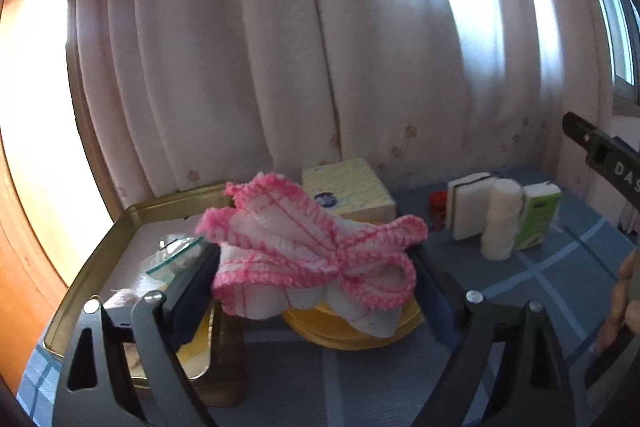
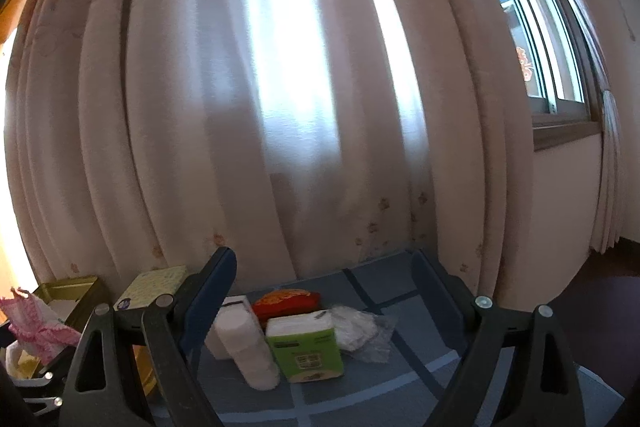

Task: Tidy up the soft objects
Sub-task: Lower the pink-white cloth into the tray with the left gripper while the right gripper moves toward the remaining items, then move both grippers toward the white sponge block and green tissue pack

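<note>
Starting at nine o'clock in the left wrist view: a gold tin tray (image 1: 168, 202) with clear wrapping inside, likely the bin for soft things. Just to its three o'clock, the left gripper (image 1: 314, 251), spread wide yet clamped on a pink-edged cloth (image 1: 280, 227) that fills the whole gap from pad to pad. Looks like a bunched white knit rag, ribbed with thin pink lines, frilled in bright pink crochet, limp lobes sagging toward six o'clock over a yellow dish (image 1: 344, 331). Appears clear of the blue checked tablecloth (image 1: 560, 287), though contact with the dish cannot be told. For the step in hand, judged as carrying the cloth to the tray: hold the squeeze steady, since so loose a bundle could slip out; lift the drooping lobes over the tray rim, swing toward nine o'clock, and let go only once well inside the walls. At twelve o'clock of the cloth, a yellow tissue box (image 1: 352, 187). Further toward three o'clock, standing close together: a white sponge (image 1: 466, 207), a stack of cotton pads (image 1: 500, 223), a green tissue pack (image 1: 538, 219). In the right wrist view, the right gripper (image 2: 320, 259), spread wide with nothing in its jaws, aimed at that same cluster.
</note>
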The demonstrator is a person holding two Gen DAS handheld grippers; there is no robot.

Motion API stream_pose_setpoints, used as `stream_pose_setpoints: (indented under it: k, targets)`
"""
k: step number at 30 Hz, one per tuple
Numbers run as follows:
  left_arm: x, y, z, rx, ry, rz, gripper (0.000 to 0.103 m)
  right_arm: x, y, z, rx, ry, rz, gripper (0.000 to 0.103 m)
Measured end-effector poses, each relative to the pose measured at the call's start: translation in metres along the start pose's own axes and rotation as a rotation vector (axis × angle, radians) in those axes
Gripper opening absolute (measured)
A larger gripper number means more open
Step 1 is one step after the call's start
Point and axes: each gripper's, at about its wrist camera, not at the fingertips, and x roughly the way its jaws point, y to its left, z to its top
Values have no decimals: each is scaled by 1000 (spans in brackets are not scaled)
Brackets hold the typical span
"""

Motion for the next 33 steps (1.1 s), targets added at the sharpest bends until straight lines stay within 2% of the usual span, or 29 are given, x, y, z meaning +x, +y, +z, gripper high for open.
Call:
stream_pose_setpoints:
  k: [5, 9, 13, 15, 17, 20, 22, 24, 28, 32, 33]
  targets:
    - [-6, -4, -1, 2, -36, -16, 90, 0, -6, -1, 22, -1, -10, 91]
    - [-10, 7, -1, -41, -58, 5, 90, -1, -4, 0, 10, -6, -10, 91]
    - [-9, 29, 4, -13, -92, 120, 90, -3, -3, 0, 0, -14, -9, 91]
    - [-7, 51, 10, -43, -92, 168, 92, -3, -2, 0, -5, -15, -10, 91]
    - [-6, 78, 16, -98, -89, 207, 103, -4, -2, 0, -7, -18, -7, 91]
    - [-1, 108, 20, -147, -80, 265, 103, -4, -2, -1, -12, -22, -4, 91]
    - [6, 124, 20, -169, -42, 314, 103, -4, -1, 0, -17, -24, -1, 91]
    - [9, 133, 19, -195, -10, 328, 103, -4, 0, 0, -22, -25, -3, 91]
    - [2, 132, 14, -250, -22, 319, 103, -5, 0, -1, -21, -27, -7, 91]
    - [-7, 105, 14, -209, -63, 311, 103, -4, -3, 0, -9, -26, -10, 91]
    - [-10, 95, 14, -212, -72, 287, 103, -4, -4, 0, -7, -25, -8, 91]
